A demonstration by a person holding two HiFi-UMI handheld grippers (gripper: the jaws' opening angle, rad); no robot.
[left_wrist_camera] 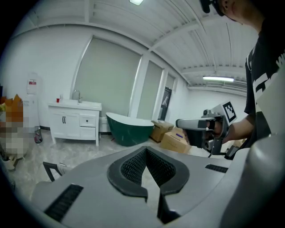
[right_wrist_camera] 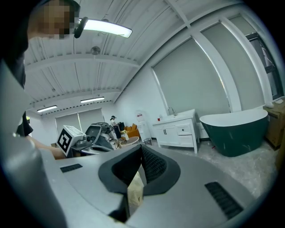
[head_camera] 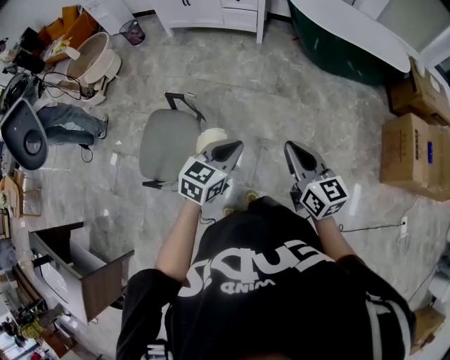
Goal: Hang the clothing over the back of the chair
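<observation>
A grey office chair [head_camera: 167, 145] stands on the marble floor ahead of me, seen from above. A cream bundle of clothing [head_camera: 210, 137] rests at the chair's right edge, where the backrest seems to be. My left gripper [head_camera: 235, 146] hovers right beside the bundle; in the left gripper view its jaws [left_wrist_camera: 150, 171] meet with nothing between them. My right gripper [head_camera: 294, 150] is held out farther right, apart from the chair. Its pads [right_wrist_camera: 141, 167] are together, and a pale yellowish patch shows in the slot below them; what it is I cannot tell.
Cardboard boxes [head_camera: 409, 148] are stacked at the right. A dark green bathtub [head_camera: 344, 42] and a white cabinet [head_camera: 211, 13] stand at the back. A cabinet with an open drawer [head_camera: 81, 267] is at lower left. Clutter and a beige tub [head_camera: 95, 60] fill the far left.
</observation>
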